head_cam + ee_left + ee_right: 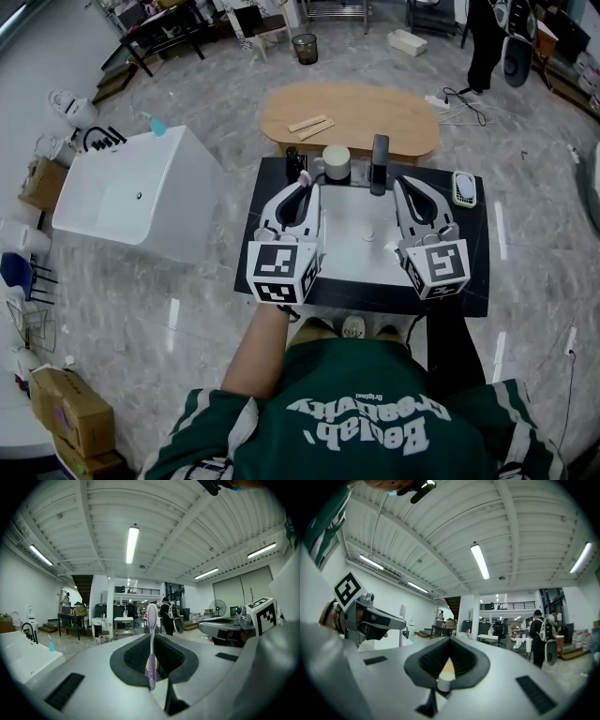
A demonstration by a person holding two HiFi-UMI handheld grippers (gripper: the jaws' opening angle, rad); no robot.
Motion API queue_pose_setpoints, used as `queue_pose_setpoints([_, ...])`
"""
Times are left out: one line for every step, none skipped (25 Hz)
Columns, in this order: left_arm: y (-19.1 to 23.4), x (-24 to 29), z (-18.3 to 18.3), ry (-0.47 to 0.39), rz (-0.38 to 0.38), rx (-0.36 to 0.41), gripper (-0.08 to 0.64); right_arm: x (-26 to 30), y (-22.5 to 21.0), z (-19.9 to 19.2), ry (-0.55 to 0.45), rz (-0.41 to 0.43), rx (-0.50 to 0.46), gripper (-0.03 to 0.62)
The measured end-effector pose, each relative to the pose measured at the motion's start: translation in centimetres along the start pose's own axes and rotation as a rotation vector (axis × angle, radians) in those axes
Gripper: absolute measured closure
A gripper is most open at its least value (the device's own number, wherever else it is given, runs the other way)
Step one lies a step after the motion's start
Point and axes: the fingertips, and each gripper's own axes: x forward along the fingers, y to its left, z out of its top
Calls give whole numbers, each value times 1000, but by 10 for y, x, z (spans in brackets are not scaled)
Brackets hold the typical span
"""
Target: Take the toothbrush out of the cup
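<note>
In the left gripper view a pink-purple toothbrush (151,665) stands upright between the black pads, its head up in front of the tips. My left gripper (152,641) is shut on its handle. From the head view, the left gripper (307,189) hovers over the rear left of the white basin, and the toothbrush (303,176) pokes out just left of the white cup (336,162). My right gripper (407,187) hangs level to the right, jaws together and empty. In the right gripper view (450,641) the pads meet at the tips, and the cup (445,684) shows through the gap below.
A white basin (361,246) sits in a black counter (251,272), with a black faucet (379,164) at its rear. A small pale item (463,188) lies at the counter's right. Beyond stands an oval wooden table (384,117); a white bathtub (131,192) is at left.
</note>
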Motion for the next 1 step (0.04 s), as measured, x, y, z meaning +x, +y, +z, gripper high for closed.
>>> queue_pose_setpoints([0,1,0,1,-1,-1,534,1,0,0,1,0,0,589])
